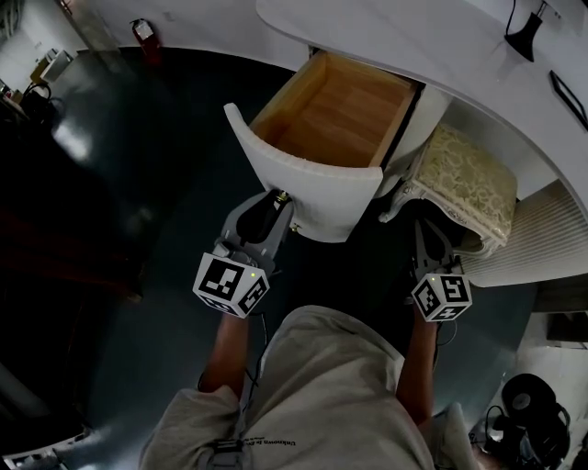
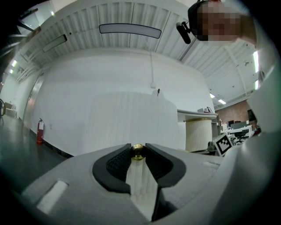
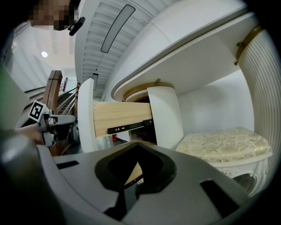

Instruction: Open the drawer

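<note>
Starting at the far left, I record a red fire extinguisher [image 1: 143, 35] standing on the dark glossy floor [image 1: 129, 174] by the white wall, well apart from the work.

Next comes the left gripper [image 1: 278, 198], held level against the drawer's front. In the left gripper view its black ribbed fingers [image 2: 115, 166] are clamped on a small round brass knob [image 2: 137, 151]. One pad sits at each side, and the knob is at the very tips. The knob is fixed to the white, curved, ribbed front panel of the wooden drawer [image 1: 322, 197].

I find the drawer standing well out from under the white curved bench [image 1: 386, 27], with its pale wood interior exposed to the head view. The right gripper view shows the drawer's wood side [image 3: 120, 115] with a black runner along its lower edge.

Just right of the drawer opening stands a white fluted pedestal [image 3: 164, 114] under the bench top. Beside that is a white-framed stool with a cream patterned cushion [image 1: 469, 179], tucked partly beneath the bench.

The right gripper [image 1: 428, 225] hangs near the stool's front corner, to the right of the drawer front and apart from it. In the right gripper view its black fingers [image 3: 114, 169] meet at the tips with nothing between them. I see only a sliver of the drawer's wood through the hollow behind the tips.
</note>
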